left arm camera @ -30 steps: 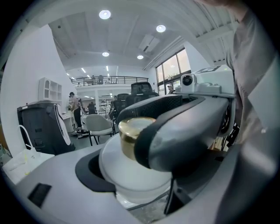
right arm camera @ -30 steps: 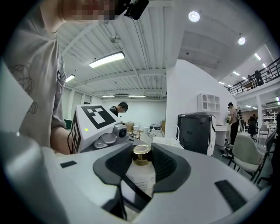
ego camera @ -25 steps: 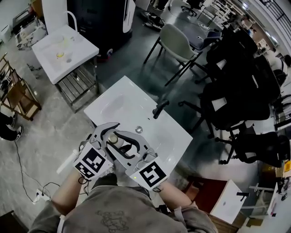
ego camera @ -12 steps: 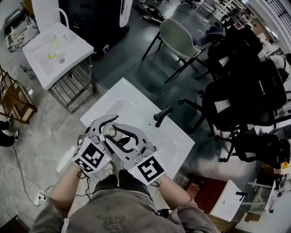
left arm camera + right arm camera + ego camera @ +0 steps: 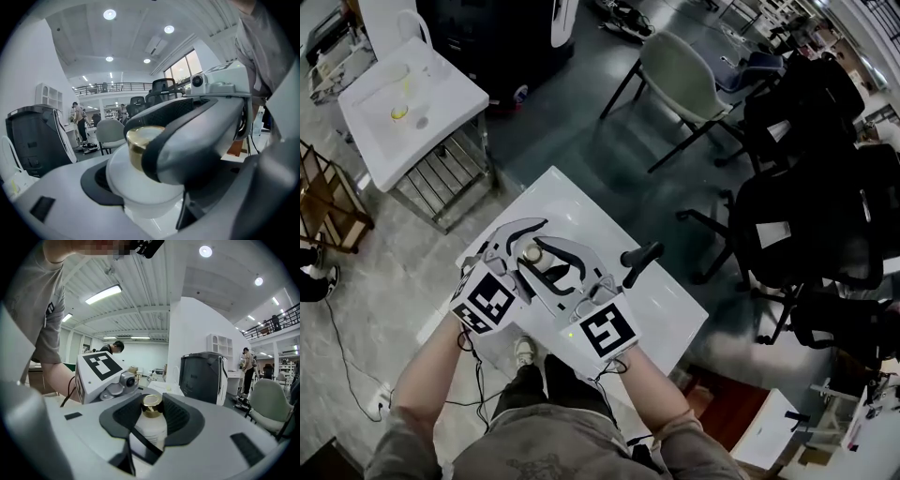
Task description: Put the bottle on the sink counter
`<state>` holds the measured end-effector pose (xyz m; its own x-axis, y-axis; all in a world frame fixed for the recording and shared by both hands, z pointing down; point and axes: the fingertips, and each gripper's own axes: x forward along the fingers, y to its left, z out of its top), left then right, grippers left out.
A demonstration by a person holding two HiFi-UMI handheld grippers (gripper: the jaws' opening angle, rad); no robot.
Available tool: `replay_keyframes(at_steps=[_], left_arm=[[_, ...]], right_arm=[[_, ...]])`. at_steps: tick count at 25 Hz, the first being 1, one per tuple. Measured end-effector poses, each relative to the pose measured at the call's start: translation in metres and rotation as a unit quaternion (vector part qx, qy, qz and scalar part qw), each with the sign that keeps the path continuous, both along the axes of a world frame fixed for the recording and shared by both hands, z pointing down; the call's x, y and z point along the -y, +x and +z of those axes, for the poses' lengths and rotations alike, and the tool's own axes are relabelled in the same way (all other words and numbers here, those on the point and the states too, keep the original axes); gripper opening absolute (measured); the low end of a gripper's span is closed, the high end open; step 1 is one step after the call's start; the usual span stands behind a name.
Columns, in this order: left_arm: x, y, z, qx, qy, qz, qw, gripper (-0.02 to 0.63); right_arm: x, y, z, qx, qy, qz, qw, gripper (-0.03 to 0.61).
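Both grippers hold a white bottle with a gold cap [image 5: 532, 253] between them, just above the white sink counter [image 5: 581, 208]. In the head view my left gripper [image 5: 523, 246] comes in from the lower left and my right gripper [image 5: 547, 266] from the lower right, with their jaws crossing around the bottle. In the left gripper view the bottle [image 5: 140, 178] fills the middle, pressed by my left gripper [image 5: 145, 199] and partly covered by a right jaw. In the right gripper view my right gripper [image 5: 152, 420] has dark pads [image 5: 180, 420] on both sides of the bottle [image 5: 151, 427].
A black faucet [image 5: 639, 262] stands on the counter to the right of the grippers. A second white sink [image 5: 403, 103] on a metal rack [image 5: 441, 183] is at the upper left. A pale chair [image 5: 680, 70] and black office chairs [image 5: 806, 216] stand beyond the counter.
Both grippers have carried the bottle away from my body, from the counter's near edge to over its left part, and a little lower. The grip looks unchanged.
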<state>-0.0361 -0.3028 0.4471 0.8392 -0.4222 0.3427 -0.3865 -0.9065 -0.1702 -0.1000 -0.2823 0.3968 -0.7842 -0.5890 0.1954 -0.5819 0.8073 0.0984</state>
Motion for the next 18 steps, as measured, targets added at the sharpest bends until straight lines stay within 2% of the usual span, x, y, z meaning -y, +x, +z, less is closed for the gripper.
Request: replay_keyframes(at_steps=[4,10,18], left_arm=[[0.035,0.009,0.013,-0.014,0.016,0.005,0.9998,0.330],[0.079,0.012,0.043,0.000,0.057,0.003,0.9984,0.330],[0.120,0.024,0.085,0.000,0.055,0.005,0.9985,0.330]], right_arm=[[0.035,0.007,0.016,-0.015,0.008,0.008,1.000,0.143],[0.076,0.011,0.045,-0.033,0.024,0.025,0.999,0.143],[0.119,0.024,0.087,-0.029,0.016,0.057,0.998,0.143]])
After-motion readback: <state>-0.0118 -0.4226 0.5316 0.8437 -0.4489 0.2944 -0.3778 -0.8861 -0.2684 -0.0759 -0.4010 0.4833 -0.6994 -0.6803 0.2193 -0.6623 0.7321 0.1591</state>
